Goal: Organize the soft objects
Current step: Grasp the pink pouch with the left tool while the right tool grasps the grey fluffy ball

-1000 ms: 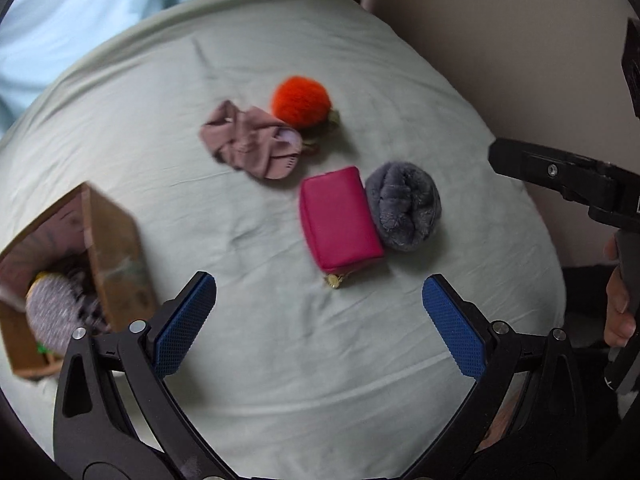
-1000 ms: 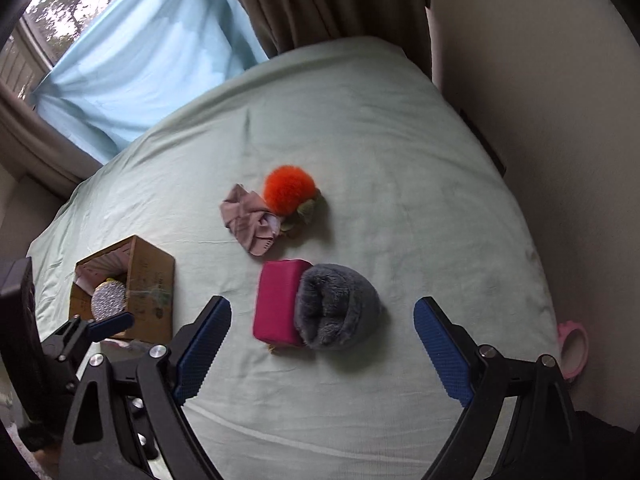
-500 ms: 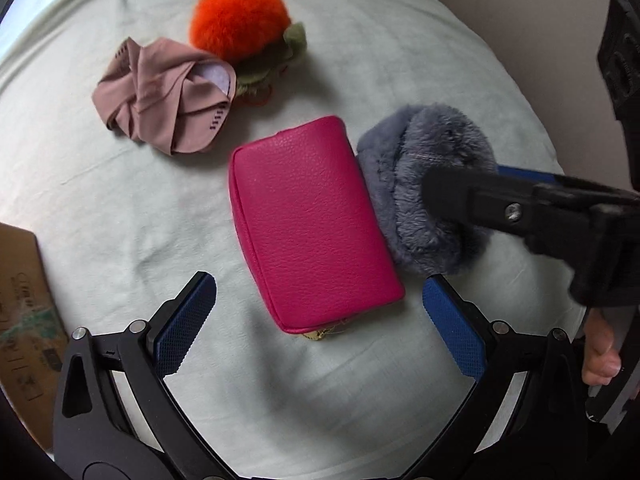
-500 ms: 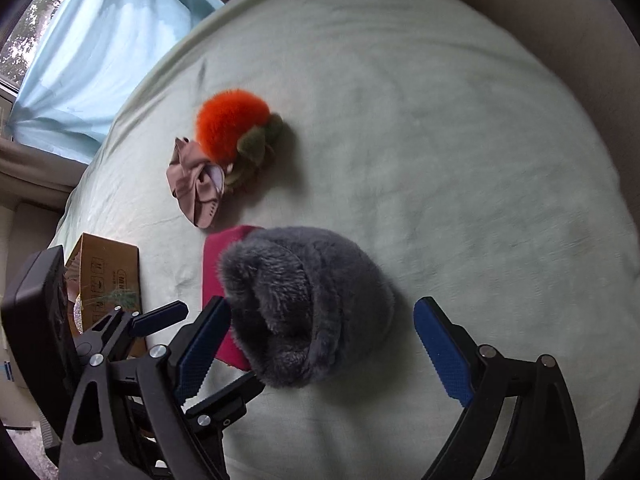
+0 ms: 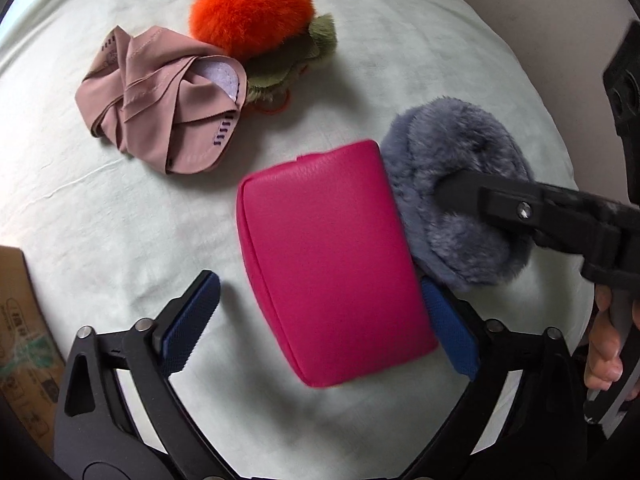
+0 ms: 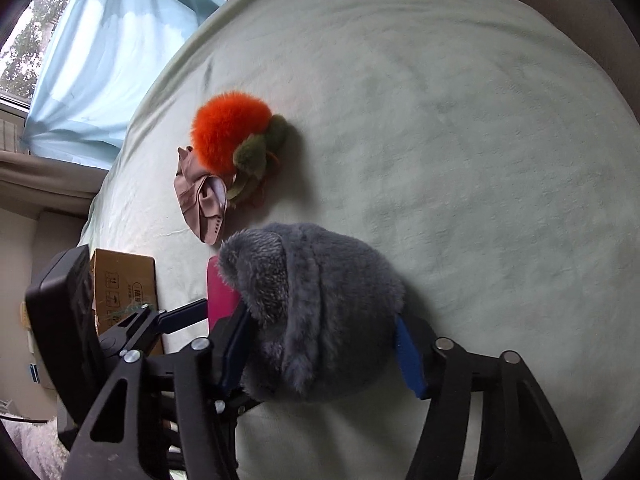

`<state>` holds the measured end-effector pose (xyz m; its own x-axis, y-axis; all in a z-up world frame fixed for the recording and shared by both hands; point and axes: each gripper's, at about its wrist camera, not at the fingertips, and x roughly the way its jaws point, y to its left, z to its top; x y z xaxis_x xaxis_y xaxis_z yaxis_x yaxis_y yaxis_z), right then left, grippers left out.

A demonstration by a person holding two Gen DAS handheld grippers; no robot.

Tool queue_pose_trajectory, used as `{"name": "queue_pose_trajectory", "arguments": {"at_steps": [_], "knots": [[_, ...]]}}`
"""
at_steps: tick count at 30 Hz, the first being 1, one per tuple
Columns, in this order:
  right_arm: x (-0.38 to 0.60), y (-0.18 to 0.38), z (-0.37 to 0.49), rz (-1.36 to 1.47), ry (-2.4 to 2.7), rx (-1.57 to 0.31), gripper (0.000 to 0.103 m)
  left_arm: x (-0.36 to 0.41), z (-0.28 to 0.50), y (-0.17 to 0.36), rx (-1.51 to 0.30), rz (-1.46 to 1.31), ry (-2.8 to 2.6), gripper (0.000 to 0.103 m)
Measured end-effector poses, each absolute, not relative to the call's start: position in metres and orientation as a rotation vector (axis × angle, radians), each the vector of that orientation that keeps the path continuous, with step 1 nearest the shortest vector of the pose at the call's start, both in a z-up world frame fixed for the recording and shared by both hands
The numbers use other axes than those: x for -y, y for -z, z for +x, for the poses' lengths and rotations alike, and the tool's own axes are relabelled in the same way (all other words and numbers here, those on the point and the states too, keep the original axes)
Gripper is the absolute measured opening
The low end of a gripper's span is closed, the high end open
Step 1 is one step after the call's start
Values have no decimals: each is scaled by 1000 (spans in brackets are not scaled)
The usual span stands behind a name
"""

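A magenta pouch lies on the pale green bed between the fingers of my left gripper. Its jaws are closing: the right pad touches the pouch's edge, and the left pad stands a little apart from it. Right beside the pouch sits a grey furry muff. My right gripper is closing on it, with both blue pads sunk into the fur. Farther back lie an orange pom-pom with green leaves and a crumpled dusty-pink cloth.
A cardboard box stands at the bed's left side, and its corner shows in the left wrist view. A light blue curtain hangs behind the bed and a beige wall runs along the right. A hand holds the right gripper's handle.
Both grippers came down close to the bed. The right jaws narrowed from wide open onto the grey muff. The left jaws narrowed slightly around the pouch.
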<state>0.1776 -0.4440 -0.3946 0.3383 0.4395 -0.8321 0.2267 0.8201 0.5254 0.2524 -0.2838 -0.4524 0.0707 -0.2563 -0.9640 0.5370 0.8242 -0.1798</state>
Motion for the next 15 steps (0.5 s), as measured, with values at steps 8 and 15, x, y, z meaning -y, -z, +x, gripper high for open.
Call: {"name": "queue_pose_trajectory", "arguments": {"at_steps": [8,15], "knots": [[447,397,177,670,-142,-1222,52,307,263,456,-1378,291,594,65],[449,390,173,670,-141,-1203,40,293,273,449,-1382,240,578,49]]}}
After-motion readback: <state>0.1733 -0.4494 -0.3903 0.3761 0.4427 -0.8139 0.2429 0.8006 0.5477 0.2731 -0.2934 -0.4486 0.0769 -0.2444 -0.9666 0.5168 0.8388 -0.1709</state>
